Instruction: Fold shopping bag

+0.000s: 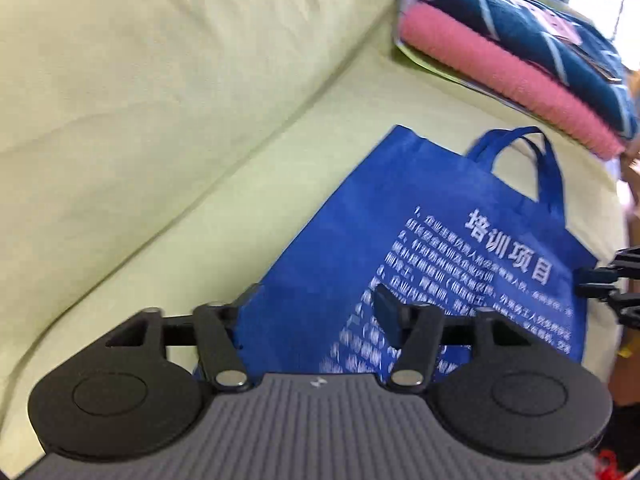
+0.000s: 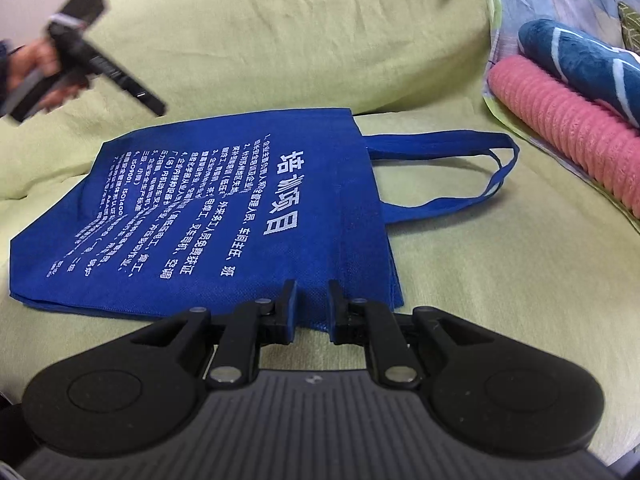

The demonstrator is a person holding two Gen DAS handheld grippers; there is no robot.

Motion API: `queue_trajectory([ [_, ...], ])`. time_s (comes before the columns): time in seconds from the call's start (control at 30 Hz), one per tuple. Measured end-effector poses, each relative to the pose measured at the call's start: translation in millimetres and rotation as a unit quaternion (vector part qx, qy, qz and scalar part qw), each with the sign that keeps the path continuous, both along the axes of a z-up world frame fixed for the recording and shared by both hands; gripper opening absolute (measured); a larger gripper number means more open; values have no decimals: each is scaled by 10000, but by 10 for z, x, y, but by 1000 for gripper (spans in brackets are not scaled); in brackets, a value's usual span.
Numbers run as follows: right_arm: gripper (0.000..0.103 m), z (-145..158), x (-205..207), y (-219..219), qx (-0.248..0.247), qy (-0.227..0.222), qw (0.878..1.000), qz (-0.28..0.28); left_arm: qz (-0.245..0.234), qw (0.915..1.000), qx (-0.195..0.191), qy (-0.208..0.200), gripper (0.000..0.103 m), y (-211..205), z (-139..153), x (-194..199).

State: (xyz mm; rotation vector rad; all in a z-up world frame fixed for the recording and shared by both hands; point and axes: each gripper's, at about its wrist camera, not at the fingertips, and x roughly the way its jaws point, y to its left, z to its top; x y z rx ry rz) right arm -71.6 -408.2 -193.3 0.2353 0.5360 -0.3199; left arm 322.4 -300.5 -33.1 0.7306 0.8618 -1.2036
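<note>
The shopping bag (image 2: 192, 216) is royal blue with white printed text. The sofa (image 2: 280, 40) is pale green. The folded towels are pink (image 2: 568, 136) and dark teal with white stripes (image 2: 584, 60).

The shopping bag (image 2: 224, 216) lies flat on the sofa seat (image 2: 500, 280), its handles (image 2: 472, 172) toward 2 folded towels (image 2: 572, 120).

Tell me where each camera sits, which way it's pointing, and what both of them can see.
Left wrist: rides the left gripper, above the blue bag, facing the sofa back; its open fingers show, the right gripper at the edge.
Right wrist: rides the right gripper, low at the bag's near edge; the left gripper and a hand show.
Shared: bag, handles, folded towels.
</note>
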Motion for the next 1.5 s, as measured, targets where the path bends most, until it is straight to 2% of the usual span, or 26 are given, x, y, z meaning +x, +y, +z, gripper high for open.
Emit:
queue_trajectory([
  [0.13, 12, 2, 19, -16, 9, 18, 10000, 38, -543, 9968, 414, 414, 68, -369, -175, 334],
  [0.2, 12, 2, 29, -24, 14, 27, 10000, 58, -649, 9945, 576, 594, 68, -490, -267, 480],
  [0.3, 12, 9, 28, -30, 16, 40, 10000, 68, -745, 9885, 714, 1102, 68, -591, -397, 678],
  [0.33, 12, 10, -4, 10, 8, 39, 10000, 26, -783, 9859, 696, 1305, 65, -593, -434, 712],
  [0.4, 12, 8, -4, 20, -19, 51, 10000, 21, -836, 9801, 589, 1701, 50, -596, -486, 743],
  [0.43, 12, 10, -2, 22, -35, 62, 10000, 26, -865, 9796, 538, 1733, 14, -586, -489, 716],
  [0.47, 12, 12, 0, 24, -41, 69, 10000, 28, -927, 9811, 499, 1621, 0, -556, -465, 656],
  [0.57, 12, 10, -2, 36, -78, 76, 9999, 26, -1225, 9859, 348, 1088, 0, -410, -297, 369],
  [0.63, 12, 8, -10, 43, -80, 69, 9999, 33, -1493, 9874, 120, 520, 0, -261, -74, 72],
  [0.77, 12, 4, -50, 30, 22, 27, 10000, 85, -1755, 9824, -370, -530, 0, 108, 339, -617],
  [0.87, 12, 2, -79, 21, 99, -6, 9999, 124, -1816, 9780, -512, -895, 1, 314, 447, -1212],
  [0.9, 12, 1, -89, 17, 125, -16, 9998, 137, -1906, 9754, -509, -987, 1, 367, 424, -1450],
  [0.93, 12, 0, -99, 14, 150, -27, 9998, 150, -2026, 9723, -472, -1068, 7, 413, 351, -1694],
  [0.97, 12, -1, -109, 11, 176, -38, 9997, 163, -2152, 9690, -406, -1146, 19, 450, 247, -1939],
  [1.07, 17, -3, -138, 2, 252, -70, 9995, 203, -2144, 9670, -9, -1373, 19, 445, -177, -2471],
  [1.2, 25, -7, -177, -11, 354, -113, 9990, 255, -1960, 9613, 501, -1869, 19, 406, -705, -2817],
  [1.27, 32, -8, -197, -17, 405, -134, 9987, 281, -1884, 9584, 526, -2078, 16, 406, -814, -2899],
  [1.33, 34, -10, -217, -23, 456, -155, 9984, 307, -1919, 9540, 562, -2236, 16, 418, -842, -2955],
  [1.43, 32, -12, -246, -33, 533, -188, 9978, 346, -2091, 9443, 655, -2456, 17, 442, -820, -3022],
  [1.5, 29, -14, -266, -39, 584, -209, 9974, 372, -2246, 9388, 555, -2551, 25, 421, -749, -3046],
])
